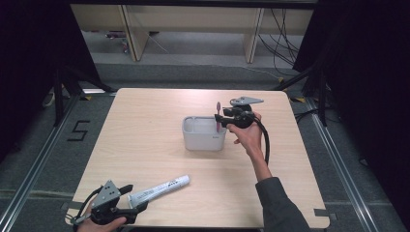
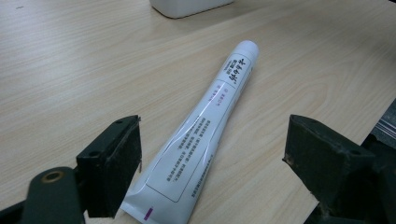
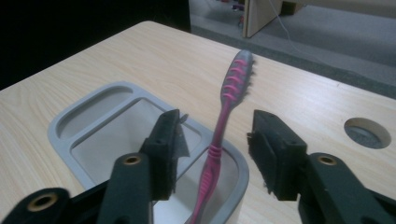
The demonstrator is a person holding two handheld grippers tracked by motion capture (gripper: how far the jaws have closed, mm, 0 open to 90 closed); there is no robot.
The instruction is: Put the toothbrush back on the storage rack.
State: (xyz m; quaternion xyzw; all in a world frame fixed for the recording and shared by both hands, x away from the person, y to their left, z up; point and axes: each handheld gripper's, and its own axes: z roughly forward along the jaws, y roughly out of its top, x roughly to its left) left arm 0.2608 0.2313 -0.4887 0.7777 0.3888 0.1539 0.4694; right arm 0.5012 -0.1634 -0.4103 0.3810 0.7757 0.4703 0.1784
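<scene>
Bearing unreadable black lettering: toothpaste tube (image 2: 201, 135)

The right hand (image 1: 247, 134) reaches far over the table, forearm stretched, its sleeve at the near edge. The right gripper (image 1: 221, 117) points left — jaws parted, pressing on nothing. The left hand (image 1: 99, 223) sits at the near corner — the left gripper (image 1: 134, 197) lies low, jaws wide.

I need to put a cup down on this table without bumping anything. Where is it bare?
The light wooden table is bare along its left side, left of the grey plastic holder, and on the right between the holder and the right edge. It is crowded at the holder, where the right gripper flanks the pink toothbrush, and around the white toothpaste tube by the left gripper.
</scene>
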